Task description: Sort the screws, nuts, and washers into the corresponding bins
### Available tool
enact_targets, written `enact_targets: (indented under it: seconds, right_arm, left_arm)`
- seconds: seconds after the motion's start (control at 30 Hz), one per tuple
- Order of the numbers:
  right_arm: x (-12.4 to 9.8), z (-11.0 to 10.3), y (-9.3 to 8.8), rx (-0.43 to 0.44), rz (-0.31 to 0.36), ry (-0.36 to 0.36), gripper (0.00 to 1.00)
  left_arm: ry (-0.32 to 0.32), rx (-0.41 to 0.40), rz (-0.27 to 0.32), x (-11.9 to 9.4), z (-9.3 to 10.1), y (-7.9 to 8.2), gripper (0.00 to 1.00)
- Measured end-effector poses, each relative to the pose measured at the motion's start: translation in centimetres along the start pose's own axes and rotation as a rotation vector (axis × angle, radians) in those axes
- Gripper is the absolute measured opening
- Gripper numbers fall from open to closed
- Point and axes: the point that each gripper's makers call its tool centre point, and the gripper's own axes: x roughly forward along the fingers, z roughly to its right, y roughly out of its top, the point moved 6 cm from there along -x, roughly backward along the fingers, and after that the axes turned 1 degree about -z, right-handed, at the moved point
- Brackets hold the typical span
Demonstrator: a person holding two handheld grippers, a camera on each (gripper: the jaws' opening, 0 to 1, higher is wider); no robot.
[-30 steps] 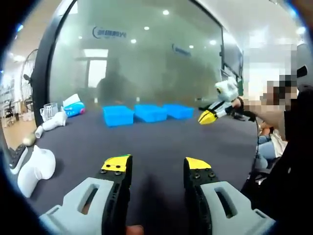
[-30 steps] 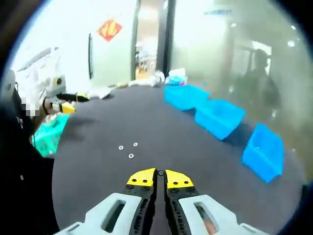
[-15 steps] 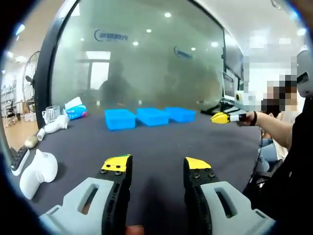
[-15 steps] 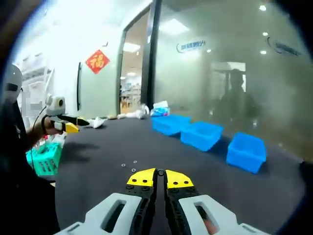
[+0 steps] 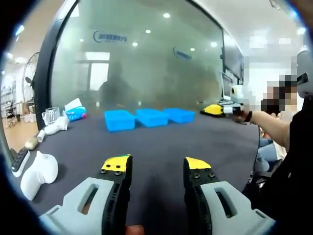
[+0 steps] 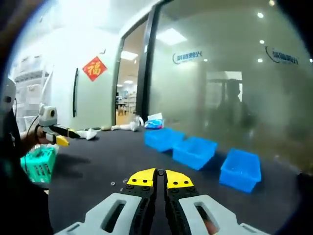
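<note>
Three blue bins stand in a row at the far side of the dark table: (image 5: 119,119), (image 5: 151,116), (image 5: 179,114). In the right gripper view the same bins (image 6: 164,138), (image 6: 194,151), (image 6: 239,169) run off to the right. A few small washers (image 6: 113,183) lie on the table just left of my right gripper (image 6: 160,177), whose jaws are shut with nothing seen between them. My left gripper (image 5: 156,165) hangs open over bare table, nothing between its jaws. The right gripper (image 5: 217,109) also shows at the right, in a person's hand. The left gripper (image 6: 56,136) shows at the left.
White plastic objects (image 5: 36,169), a dark remote (image 5: 17,161), a glass cup (image 5: 50,113) and a blue pack (image 5: 76,108) lie along the table's left side. A green basket (image 6: 36,164) stands off the table edge. A glass wall rises behind the bins.
The right gripper has tilted up to level, so the washers have slid to the bottom of its view. In the left gripper view it has drifted back left. The left gripper has barely moved.
</note>
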Motion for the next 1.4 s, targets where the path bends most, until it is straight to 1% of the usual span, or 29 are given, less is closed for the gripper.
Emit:
enact_targets:
  seconds: [0.1,0.2,0.33,0.4,0.47,0.57,0.67,0.73,0.8,0.9,1.13,1.33,1.4]
  right_arm:
    - [1.9,0.9,1.1,-0.003,0.005,-0.001,0.03]
    - [3.8,1.8,2.0,-0.015,0.000,-0.019,0.03]
    - [6.1,2.8,2.9,0.002,0.002,-0.019,0.03]
    - [7.6,3.7,3.1,-0.019,-0.022,-0.039,0.03]
    - [8.9,4.5,3.3,-0.033,-0.031,-0.053,0.03]
    - [10.7,5.8,3.5,-0.054,-0.061,-0.081,0.03]
    - [12.5,7.1,3.5,-0.064,-0.102,-0.096,0.03]
    - [13.6,7.6,3.4,-0.071,-0.117,-0.101,0.03]
    - [14.9,8.2,3.0,-0.081,-0.146,-0.112,0.03]
    - [16.6,9.0,2.7,-0.088,-0.161,-0.132,0.03]
    - [19.3,10.0,2.0,-0.082,-0.172,-0.162,0.03]
    - [19.9,9.8,1.5,-0.083,-0.178,-0.167,0.04]
    - [19.8,10.1,1.4,-0.081,-0.180,-0.169,0.04]
  left_arm:
    - [0.002,0.000,-0.001,0.0,0.0,-0.1,0.41]
    - [0.006,0.003,-0.002,-0.1,-0.1,-0.1,0.41]
    - [0.015,-0.004,0.006,-0.2,-0.3,-0.1,0.41]
    - [0.026,-0.001,0.008,-0.2,-0.4,-0.1,0.41]
    - [0.032,0.000,0.010,-0.2,-0.5,-0.1,0.41]
    - [0.043,0.000,0.018,-0.2,-0.7,0.1,0.41]
    - [0.051,0.000,0.027,-0.3,-0.9,0.3,0.41]
    - [0.053,0.000,0.029,-0.3,-0.9,0.3,0.41]
    - [0.054,-0.001,0.031,-0.3,-0.9,0.4,0.41]
    - [0.055,-0.005,0.032,-0.3,-0.9,0.4,0.41]
    - [0.056,-0.003,0.024,-0.5,-0.7,0.3,0.41]
    - [0.056,-0.013,0.032,-0.7,-0.7,0.5,0.41]
    - [0.055,-0.018,0.033,-0.7,-0.7,0.5,0.41]
